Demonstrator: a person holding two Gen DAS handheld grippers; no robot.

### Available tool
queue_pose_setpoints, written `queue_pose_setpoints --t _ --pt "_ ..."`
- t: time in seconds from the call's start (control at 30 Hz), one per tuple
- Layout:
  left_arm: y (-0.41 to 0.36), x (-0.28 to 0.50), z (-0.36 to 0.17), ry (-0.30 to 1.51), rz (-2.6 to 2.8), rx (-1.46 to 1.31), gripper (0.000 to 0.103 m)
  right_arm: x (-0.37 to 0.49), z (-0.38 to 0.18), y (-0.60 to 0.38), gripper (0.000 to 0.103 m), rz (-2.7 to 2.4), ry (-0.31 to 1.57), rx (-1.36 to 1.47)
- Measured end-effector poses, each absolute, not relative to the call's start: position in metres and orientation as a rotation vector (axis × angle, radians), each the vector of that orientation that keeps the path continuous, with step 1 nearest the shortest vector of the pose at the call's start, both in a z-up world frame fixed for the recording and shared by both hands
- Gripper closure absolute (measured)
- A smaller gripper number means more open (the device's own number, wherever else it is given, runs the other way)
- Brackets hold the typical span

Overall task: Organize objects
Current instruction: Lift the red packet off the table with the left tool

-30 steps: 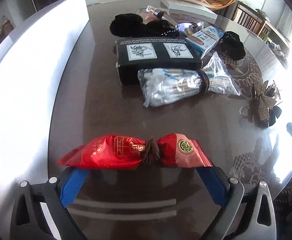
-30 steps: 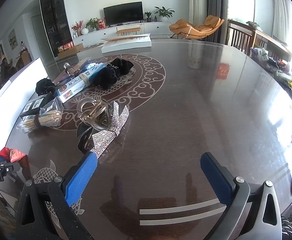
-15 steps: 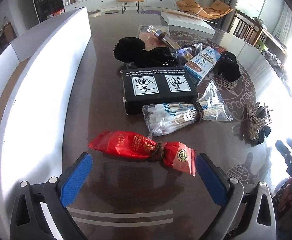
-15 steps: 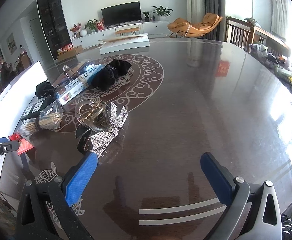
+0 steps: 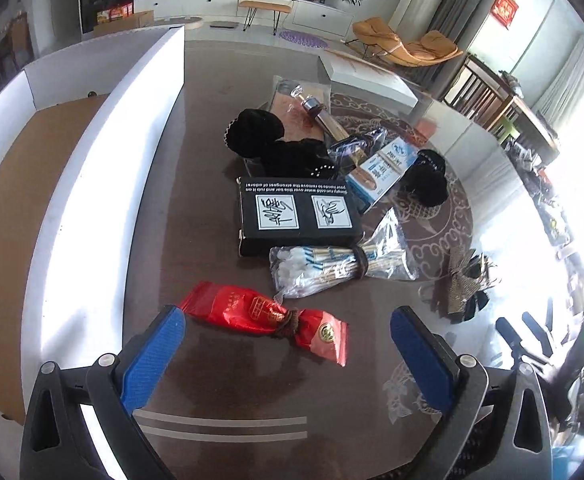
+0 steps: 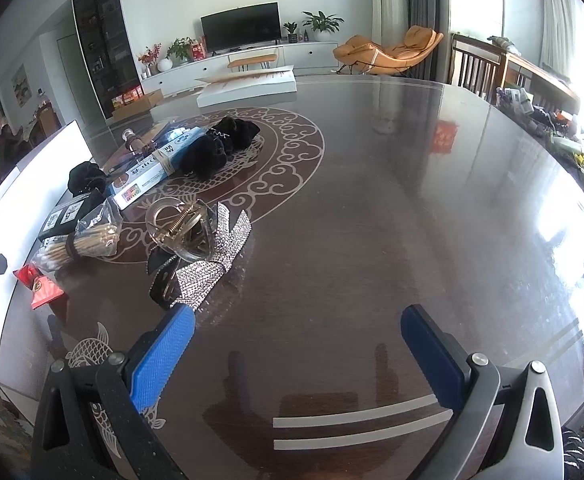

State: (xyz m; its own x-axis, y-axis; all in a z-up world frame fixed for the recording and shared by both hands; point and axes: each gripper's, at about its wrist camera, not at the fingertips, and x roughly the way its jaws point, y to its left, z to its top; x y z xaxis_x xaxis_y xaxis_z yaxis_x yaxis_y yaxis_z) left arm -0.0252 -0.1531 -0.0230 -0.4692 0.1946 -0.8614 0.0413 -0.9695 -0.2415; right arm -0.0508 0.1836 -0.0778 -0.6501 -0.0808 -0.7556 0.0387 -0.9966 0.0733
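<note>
A red foil packet tied at its middle lies on the dark table, just ahead of my open, empty left gripper; it also shows in the right wrist view. Behind it lie a bag of cotton swabs, a black box, a blue-white box and black pouches. My right gripper is open and empty, its left finger next to a rhinestone bow with a clear hair claw.
A large white box with a brown floor stands along the table's left side. A flat white box lies at the far edge. A glass bottle lies behind the pouches.
My left gripper has pulled back and risen away from the red packet, which stays on the table. The right gripper has barely moved.
</note>
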Motion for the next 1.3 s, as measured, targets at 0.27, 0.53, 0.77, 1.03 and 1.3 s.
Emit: queue_pose_setpoints --t 0.27,0.53,0.77,1.03,1.3 --pt "-0.124 -0.026 -0.054 -0.248 2.449 -1.734 0.000 -0.051 -0.079 0.181 0.000 -2.791 -0.061 1.291" --pt "-0.120 -0.065 -0.086 -0.207 2.569 -1.697 0.000 -0.050 -0.079 0.179 0.000 -2.788 -0.044 1.288" --pt "-0.098 -0.060 -0.077 0.131 2.579 -1.613 0.000 -0.051 -0.080 0.184 0.000 -2.793 -0.076 1.296" --pt "-0.107 -0.049 -0.082 0.282 2.641 -1.718 0.000 -0.053 -0.082 0.181 0.000 -2.769 -0.085 1.309" --pt "-0.136 -0.027 -0.083 0.136 2.634 -1.737 0.000 -0.054 -0.084 0.185 0.000 -2.771 -0.117 1.326"
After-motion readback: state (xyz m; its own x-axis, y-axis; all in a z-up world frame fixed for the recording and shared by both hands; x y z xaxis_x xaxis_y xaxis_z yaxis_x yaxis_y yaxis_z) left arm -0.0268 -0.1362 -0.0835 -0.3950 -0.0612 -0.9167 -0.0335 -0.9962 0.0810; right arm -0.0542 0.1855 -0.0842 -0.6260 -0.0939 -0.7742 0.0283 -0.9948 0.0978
